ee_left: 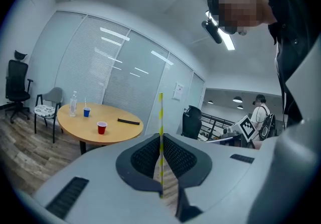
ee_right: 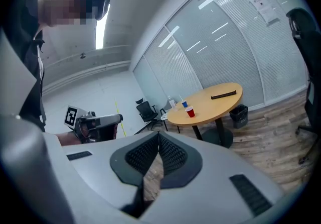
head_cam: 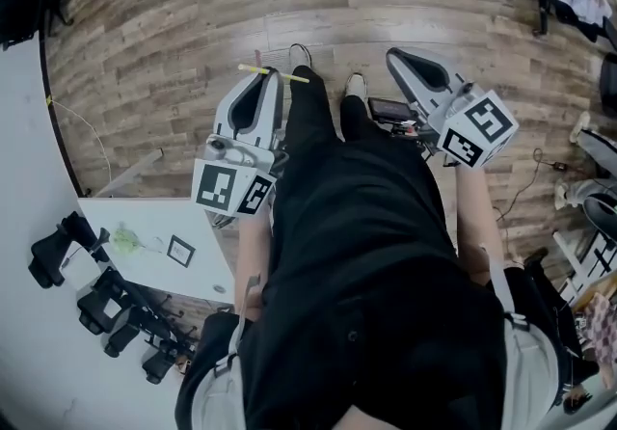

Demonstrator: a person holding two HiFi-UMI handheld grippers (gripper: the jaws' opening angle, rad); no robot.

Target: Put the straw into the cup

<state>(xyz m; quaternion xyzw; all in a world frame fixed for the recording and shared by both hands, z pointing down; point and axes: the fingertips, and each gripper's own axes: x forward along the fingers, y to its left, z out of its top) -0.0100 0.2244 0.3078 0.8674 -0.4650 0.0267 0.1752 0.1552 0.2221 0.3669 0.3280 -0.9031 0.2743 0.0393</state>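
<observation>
Left tongs [ee_left: 161, 140] pinch the straw [ee_left: 160, 112] toward one end: light, thin, probably easily crushed, best held gently. Right tongs [ee_right: 159, 135] closed, empty.

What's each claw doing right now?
Left claw: closed on the straw.
Right claw: closed, empty.

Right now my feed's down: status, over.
Left gripper shut on yellow-and-white striped straw. Right gripper shut, empty. Red plastic cup on round wooden table, far off. Floor between looks open.
</observation>
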